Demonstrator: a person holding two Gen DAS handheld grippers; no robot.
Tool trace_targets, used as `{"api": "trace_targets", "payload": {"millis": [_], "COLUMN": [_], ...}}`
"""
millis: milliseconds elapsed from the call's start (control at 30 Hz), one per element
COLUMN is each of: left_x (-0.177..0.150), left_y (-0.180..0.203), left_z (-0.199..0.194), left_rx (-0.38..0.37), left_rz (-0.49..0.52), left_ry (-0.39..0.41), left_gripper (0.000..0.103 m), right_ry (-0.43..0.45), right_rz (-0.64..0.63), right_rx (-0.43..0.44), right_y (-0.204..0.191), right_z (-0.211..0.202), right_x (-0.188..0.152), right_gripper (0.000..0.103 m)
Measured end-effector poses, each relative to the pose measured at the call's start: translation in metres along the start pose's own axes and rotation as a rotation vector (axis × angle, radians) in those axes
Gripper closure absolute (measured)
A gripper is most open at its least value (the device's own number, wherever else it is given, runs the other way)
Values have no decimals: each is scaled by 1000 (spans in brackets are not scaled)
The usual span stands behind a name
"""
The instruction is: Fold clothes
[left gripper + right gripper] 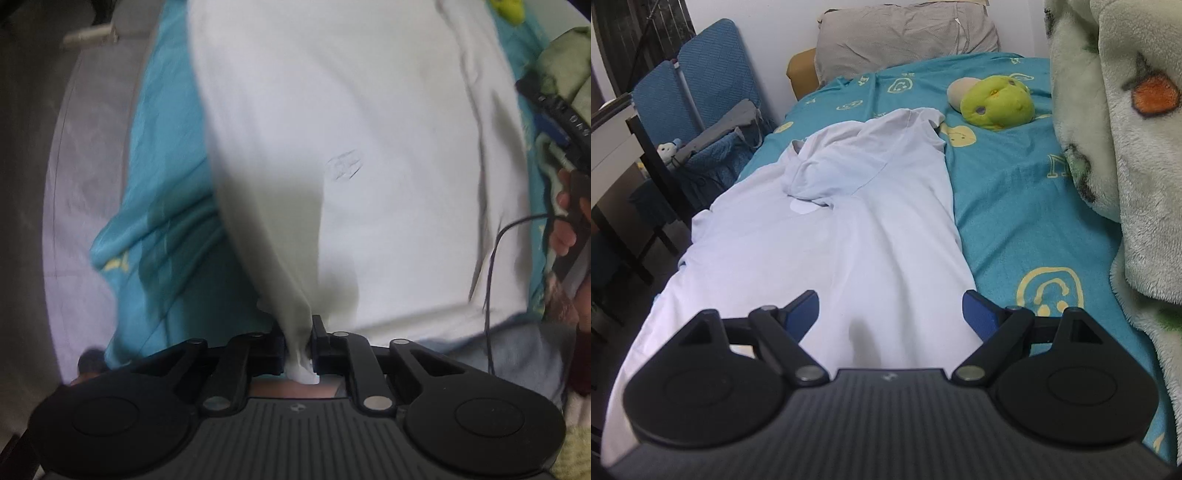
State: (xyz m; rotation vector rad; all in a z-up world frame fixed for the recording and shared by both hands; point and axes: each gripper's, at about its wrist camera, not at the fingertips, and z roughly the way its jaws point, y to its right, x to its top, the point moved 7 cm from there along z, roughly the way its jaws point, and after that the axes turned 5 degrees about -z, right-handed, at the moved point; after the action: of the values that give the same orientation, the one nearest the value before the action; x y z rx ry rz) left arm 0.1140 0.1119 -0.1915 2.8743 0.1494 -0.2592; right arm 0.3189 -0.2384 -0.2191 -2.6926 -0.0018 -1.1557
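A white shirt (871, 221) lies lengthwise on the teal bedsheet (1027, 206), its collar end far from me and rumpled. In the left wrist view the same white shirt (351, 155) fills the frame, and my left gripper (299, 350) is shut on a pinched corner of its near hem, lifting the cloth into a ridge. My right gripper (891, 310) is open, its blue-padded fingers (803, 308) spread wide just above the shirt's near end, holding nothing. The right gripper with the hand on it shows at the right edge of the left wrist view (569, 206).
A green plush toy (997, 101) lies on the sheet beyond the shirt. A fleece blanket (1115, 129) is piled at the right. A grey pillow (905, 37) is at the head. Blue folding chairs (701, 85) and a dark table stand left of the bed.
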Motion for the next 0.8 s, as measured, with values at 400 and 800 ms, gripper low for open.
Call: {"api": "trace_targets", "payload": {"millis": [400,800], "left_x": [-6,14], "left_y": [28,139], "left_z": [-35,-130], "left_rx": [244,94], "left_rz": [203,208], "left_ry": [242,1039], "left_gripper": [18,0], "right_ry": [45,206], "right_rz": [-40,-101], "right_rx": [-6,49], "right_y": [-8,-30], "right_z": [-13,-75], "right_x": [8,28], "right_gripper": [17,17]}}
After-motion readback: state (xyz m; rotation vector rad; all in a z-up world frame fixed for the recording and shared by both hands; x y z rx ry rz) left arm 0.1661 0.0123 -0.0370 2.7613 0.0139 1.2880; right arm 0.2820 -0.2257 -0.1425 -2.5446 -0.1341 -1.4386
